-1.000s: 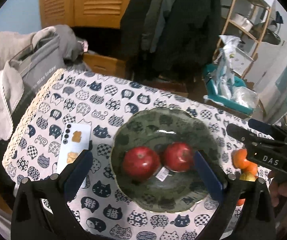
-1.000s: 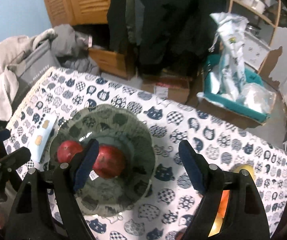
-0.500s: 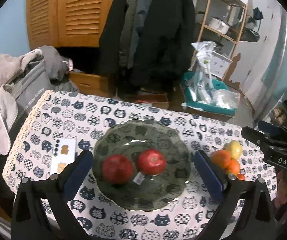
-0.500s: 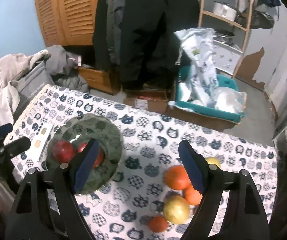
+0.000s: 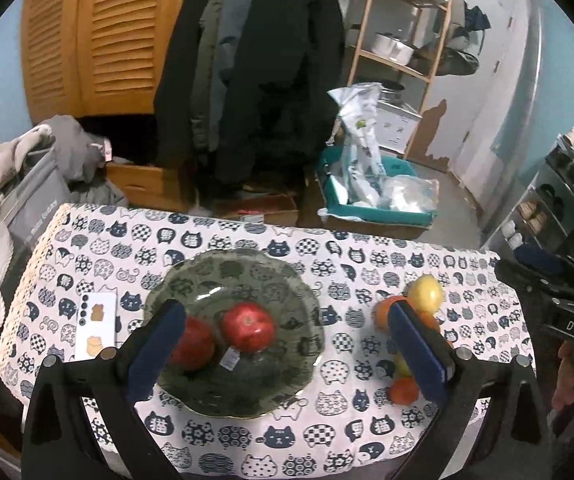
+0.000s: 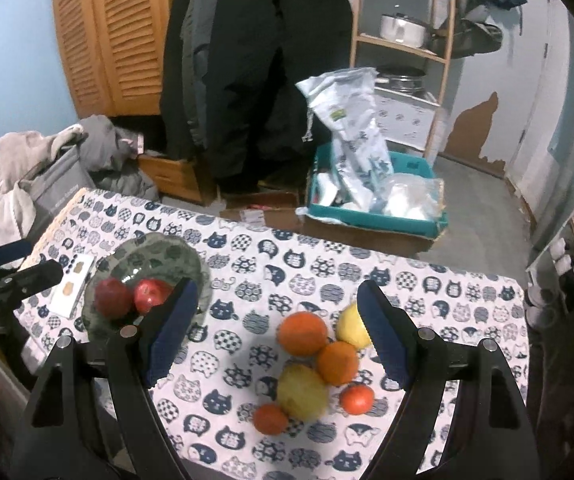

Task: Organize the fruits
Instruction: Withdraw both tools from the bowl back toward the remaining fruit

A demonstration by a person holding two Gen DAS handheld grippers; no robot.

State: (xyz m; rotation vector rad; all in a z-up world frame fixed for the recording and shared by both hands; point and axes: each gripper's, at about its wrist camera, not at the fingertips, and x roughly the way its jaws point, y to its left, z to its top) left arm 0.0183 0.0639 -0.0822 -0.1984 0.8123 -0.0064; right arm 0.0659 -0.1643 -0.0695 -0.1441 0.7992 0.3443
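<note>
1. I see my left gripper [image 5: 287, 344] above the cat-print tablecloth [image 5: 247, 236], blue-padded jaws apart, holding nothing.
2. My right gripper [image 6: 275, 332] hangs likewise, jaws wide and empty.
3. 2 red apples [image 5: 247, 330] sit in the dark green glass plate [image 5: 307, 300] at left.
4. Right of it, a loose cluster of oranges [image 6: 302, 333] and yellow fruits [image 6: 301, 392] lies on the cloth.
</note>
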